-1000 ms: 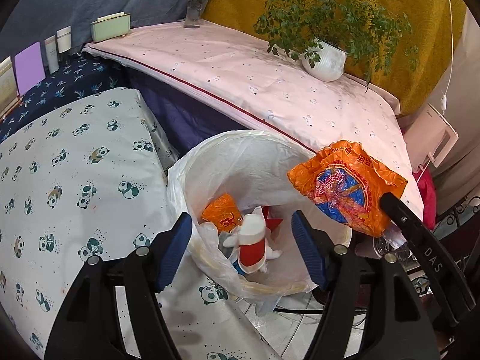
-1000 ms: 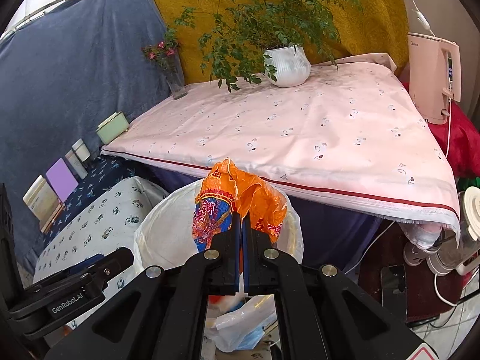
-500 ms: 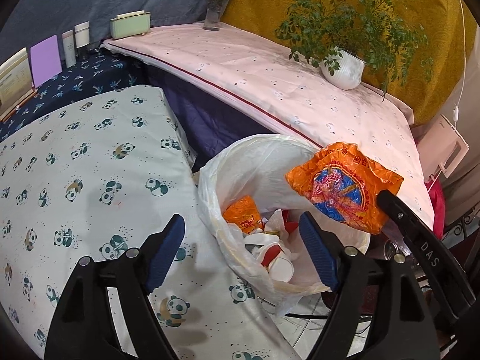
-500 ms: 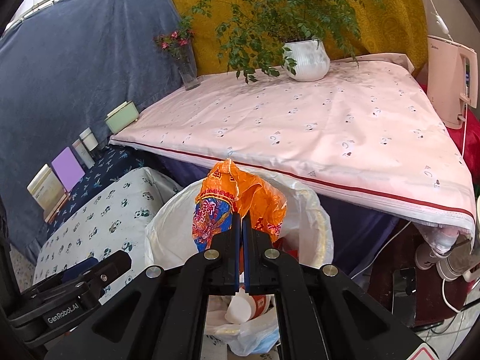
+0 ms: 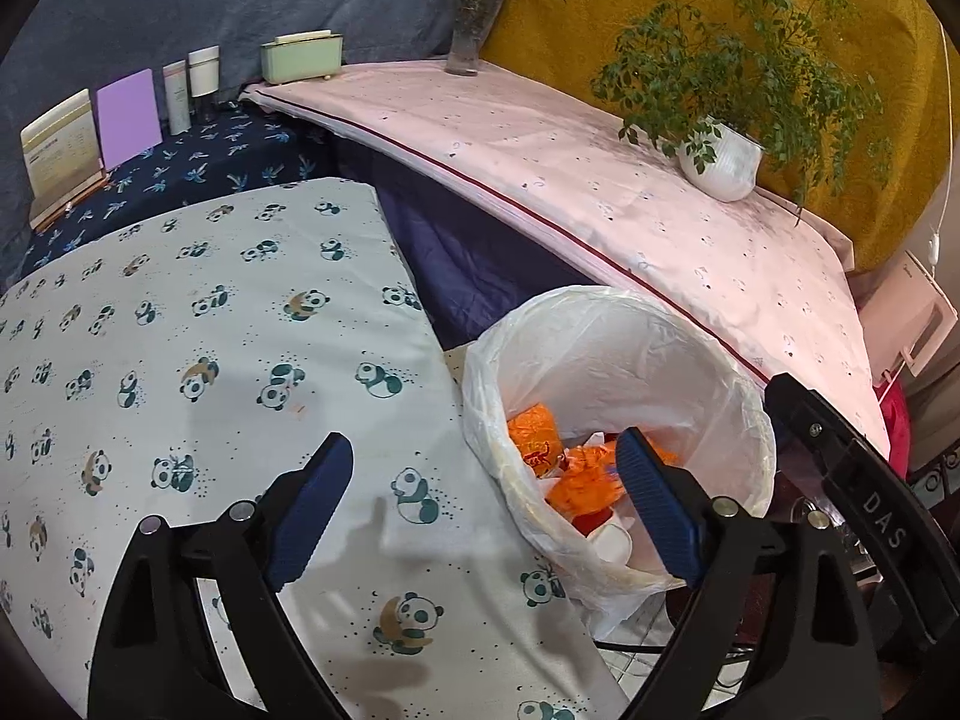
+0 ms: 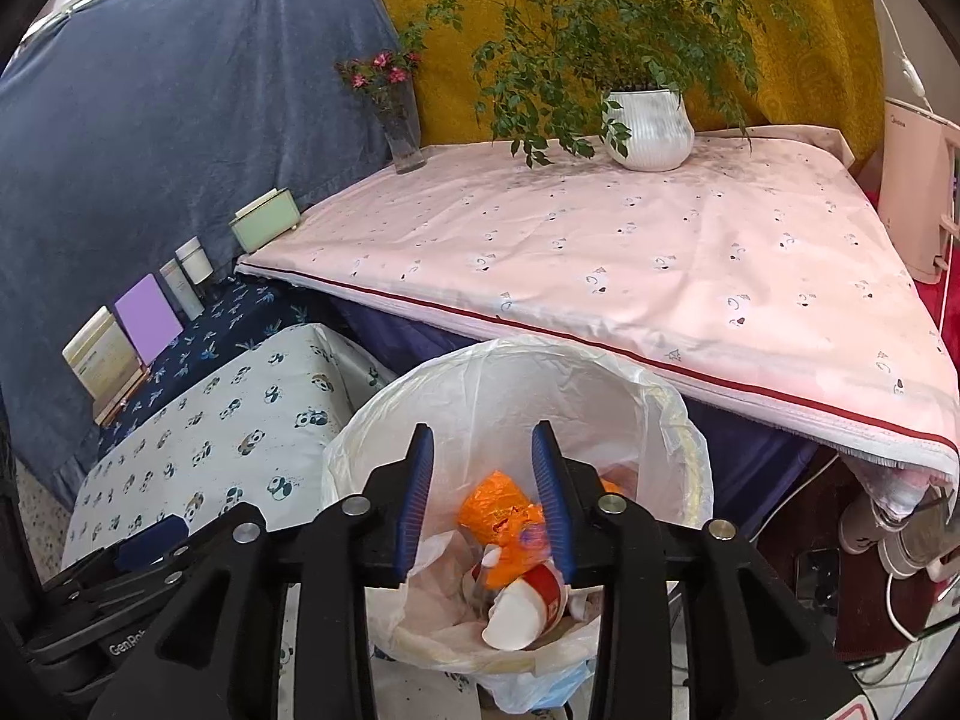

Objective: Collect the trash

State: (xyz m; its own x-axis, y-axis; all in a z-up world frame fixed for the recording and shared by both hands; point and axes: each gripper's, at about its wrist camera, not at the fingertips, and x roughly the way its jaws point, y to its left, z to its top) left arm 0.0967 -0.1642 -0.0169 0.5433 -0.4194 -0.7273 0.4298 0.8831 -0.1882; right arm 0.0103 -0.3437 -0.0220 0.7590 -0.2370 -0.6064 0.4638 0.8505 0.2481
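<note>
Right wrist view showed my right gripper (image 6: 483, 495), jaws just opening and empty, over the bin (image 6: 672, 414) where the orange wrapper (image 6: 501, 510) lay, my left gripper (image 5: 480, 516) wide and empty, no more trash visible.

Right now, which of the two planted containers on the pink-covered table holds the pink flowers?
The clear glass vase at the table's back-left corner, beside the blue backdrop. The other, a round ribbed white pot, holds only leafy green branches and stands further right.
</note>
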